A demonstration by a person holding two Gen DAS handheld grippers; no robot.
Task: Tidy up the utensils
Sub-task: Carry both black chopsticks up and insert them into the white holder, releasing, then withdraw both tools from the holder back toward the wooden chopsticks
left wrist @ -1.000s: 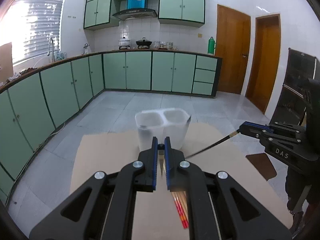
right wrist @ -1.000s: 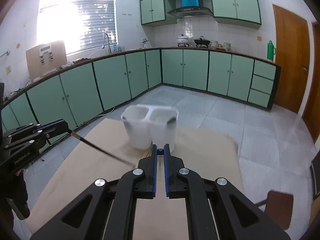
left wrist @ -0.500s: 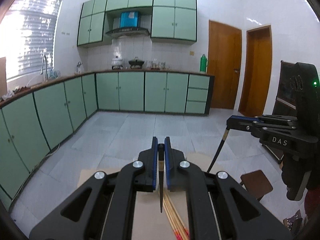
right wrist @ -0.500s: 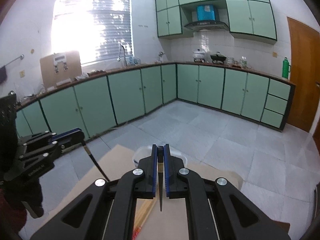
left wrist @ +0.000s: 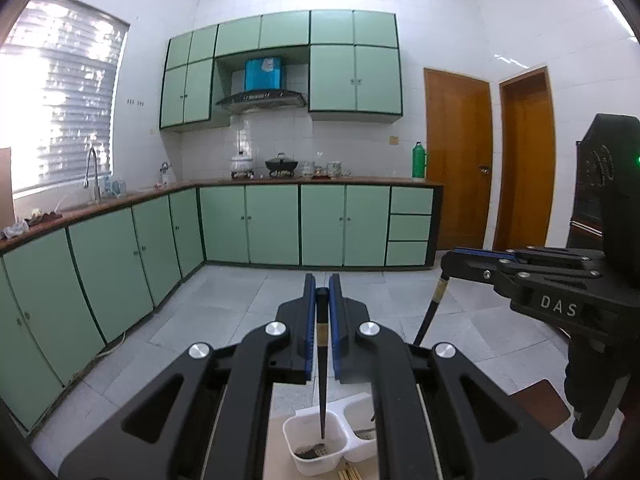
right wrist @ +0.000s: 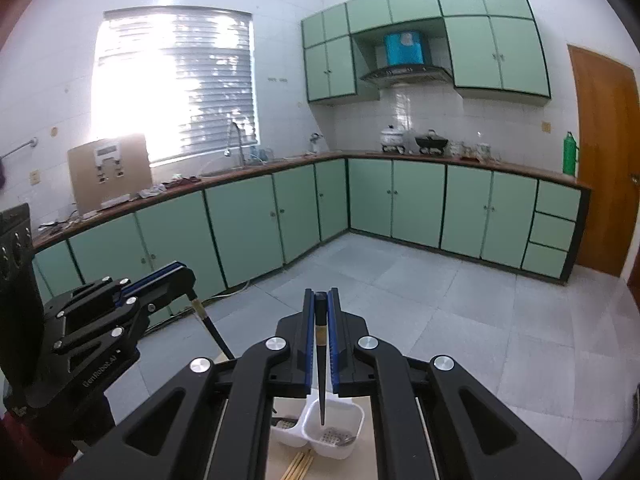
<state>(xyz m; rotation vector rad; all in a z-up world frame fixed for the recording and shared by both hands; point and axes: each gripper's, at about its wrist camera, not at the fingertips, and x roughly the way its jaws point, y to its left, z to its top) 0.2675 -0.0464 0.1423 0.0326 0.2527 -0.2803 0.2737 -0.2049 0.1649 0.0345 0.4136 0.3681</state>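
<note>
So I've got a black chopstick in each hand right now. My left gripper has its jaws clamped on the top end of one black chopstick, which hangs almost straight down with the tip sitting over the left compartment of the white two-compartment holder, right at its opening, can't quite tell if it's actually below the rim. There's something dark lying in the bottom of that compartment, too murky to name. My right gripper is doing the same thing, jaws pinched tight on a second black chopstick that points down over the right compartment of the holder, where the perforated bottom shows through. In the left view you can see my right gripper off to the side with its chopstick slanting down behind my own fingers, and in the right view the left gripper shows up the same way on the other side. The holder sits on the bench, which is covered in something tan like cardboard, and a little bunch of pale wooden chopsticks lies flat on it just in front of the holder. Green kitchen cabinets all along the far wall.
</note>
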